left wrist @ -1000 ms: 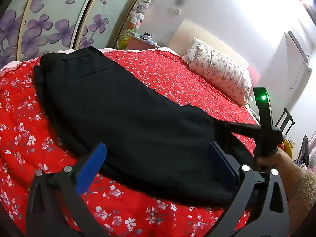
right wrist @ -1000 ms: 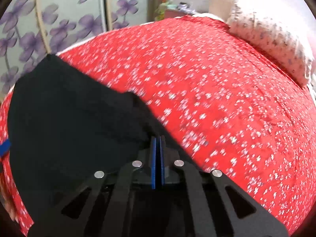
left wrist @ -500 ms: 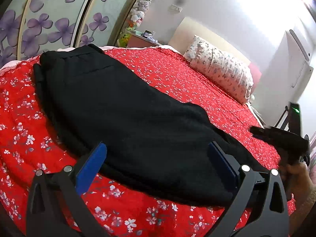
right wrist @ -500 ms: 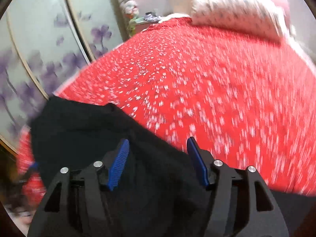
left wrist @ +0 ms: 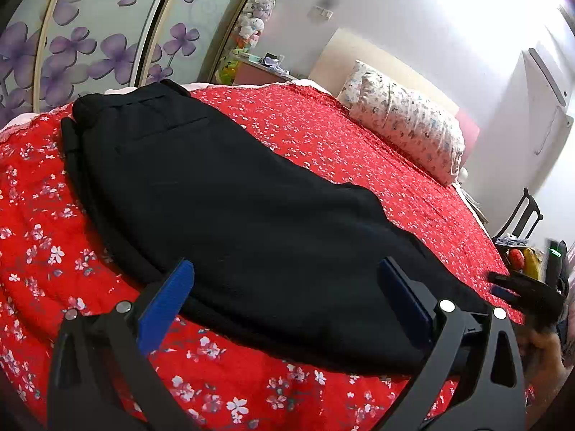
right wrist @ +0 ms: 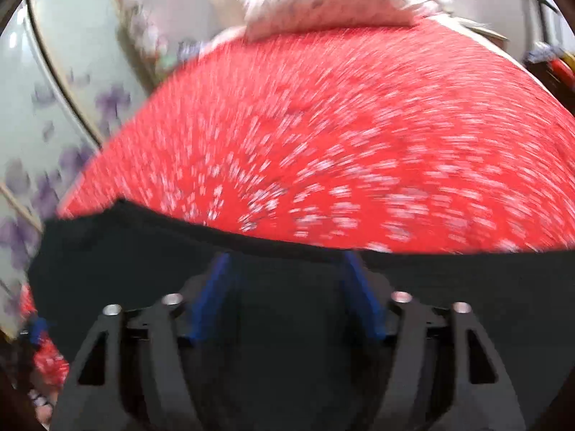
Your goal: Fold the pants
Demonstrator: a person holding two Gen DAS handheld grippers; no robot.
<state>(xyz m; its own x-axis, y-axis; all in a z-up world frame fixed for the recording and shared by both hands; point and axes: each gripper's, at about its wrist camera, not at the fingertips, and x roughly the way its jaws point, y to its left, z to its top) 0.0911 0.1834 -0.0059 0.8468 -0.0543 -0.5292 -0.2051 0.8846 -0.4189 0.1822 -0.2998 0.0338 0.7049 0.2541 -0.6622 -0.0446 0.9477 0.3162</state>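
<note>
We see the black pants lying flat on the red bedspread, mid-frame. Left gripper wide open above them, gripping nothing. Right gripper jaws opening, pants below, ungripped.

One pants, one bedspread, one pillow, two grippers.

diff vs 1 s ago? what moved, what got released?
The right gripper let go of the pants: its fingers, shut on the cloth a second ago, are opening with nothing pressed between them. It swung away to the right edge of the left view. The pants lie flat on the bedspread; the left gripper stays open, unmoved.
</note>
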